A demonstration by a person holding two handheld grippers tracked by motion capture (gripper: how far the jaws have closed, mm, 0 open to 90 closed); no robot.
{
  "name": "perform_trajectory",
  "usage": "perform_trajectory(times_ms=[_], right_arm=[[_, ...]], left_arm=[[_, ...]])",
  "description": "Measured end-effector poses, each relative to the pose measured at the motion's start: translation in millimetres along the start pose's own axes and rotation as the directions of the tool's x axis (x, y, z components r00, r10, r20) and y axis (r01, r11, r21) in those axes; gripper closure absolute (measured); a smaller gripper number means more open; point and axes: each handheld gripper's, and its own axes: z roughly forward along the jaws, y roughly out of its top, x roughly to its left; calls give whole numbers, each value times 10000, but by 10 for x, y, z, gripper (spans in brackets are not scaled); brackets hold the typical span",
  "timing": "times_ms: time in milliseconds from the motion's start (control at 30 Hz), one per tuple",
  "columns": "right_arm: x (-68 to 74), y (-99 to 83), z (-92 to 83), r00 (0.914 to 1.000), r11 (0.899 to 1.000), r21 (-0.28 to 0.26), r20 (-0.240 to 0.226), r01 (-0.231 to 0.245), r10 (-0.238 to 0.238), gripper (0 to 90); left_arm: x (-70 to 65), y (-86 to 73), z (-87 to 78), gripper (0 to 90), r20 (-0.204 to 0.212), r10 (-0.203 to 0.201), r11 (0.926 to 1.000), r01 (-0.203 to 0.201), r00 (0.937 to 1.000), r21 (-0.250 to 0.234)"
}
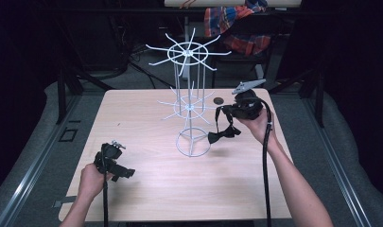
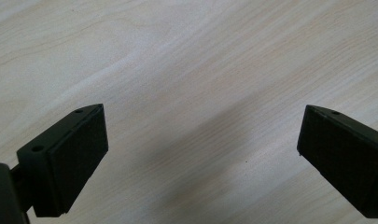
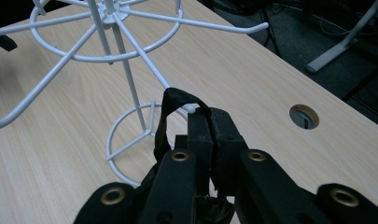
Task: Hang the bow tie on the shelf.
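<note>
A white wire rack (image 1: 189,108) with two tiers of radial arms stands mid-table on a ring base (image 3: 130,140). My right gripper (image 1: 223,111) (image 3: 210,125) is shut on the strap (image 3: 170,100) of a black bow tie (image 1: 223,135). The bow hangs below the jaws, beside the ring base. The strap arches over the tip of a lower-tier arm (image 3: 190,108); whether it rests on the arm I cannot tell. My left gripper (image 1: 125,173) (image 2: 200,140) hovers open over bare wood at the table's near left, with nothing between its jaws.
The light wooden table (image 1: 146,189) has a round cable hole (image 1: 218,100) (image 3: 304,116) behind the right gripper. A chair with a plaid cloth (image 1: 236,23) stands beyond the far edge. Cables trail from both grippers toward the near edge.
</note>
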Motion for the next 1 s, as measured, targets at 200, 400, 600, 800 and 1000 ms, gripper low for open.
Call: perform_trajectory(times_ms=[200, 400, 600, 800, 1000], right_arm=[[34, -8, 53, 10000, 10000, 96, -31, 5, -5, 878], [68, -7, 98, 9999, 9995, 304, -79, 67, -65, 867], [88, -4, 106, 9999, 9996, 291, -126, -2, 6, 852], [89, -4, 91, 9998, 9996, 274, -201, -72, 78, 824], [95, 1, 72, 9997, 9994, 329, -241, -65, 73, 779]], left_arm=[[0, 2, 0, 18, 9, 11, 10000, -11, 10000, 15], [-5, 6, 6, 18, -10, 39, 10000, -39, 10000, 1], [-6, 7, 3, 18, -25, 50, 10000, -50, 10000, -9], [-9, 13, 6, 18, -14, 68, 10000, -68, 10000, -25], [-12, 15, 8, 18, 6, 44, 10000, -44, 10000, -47]])
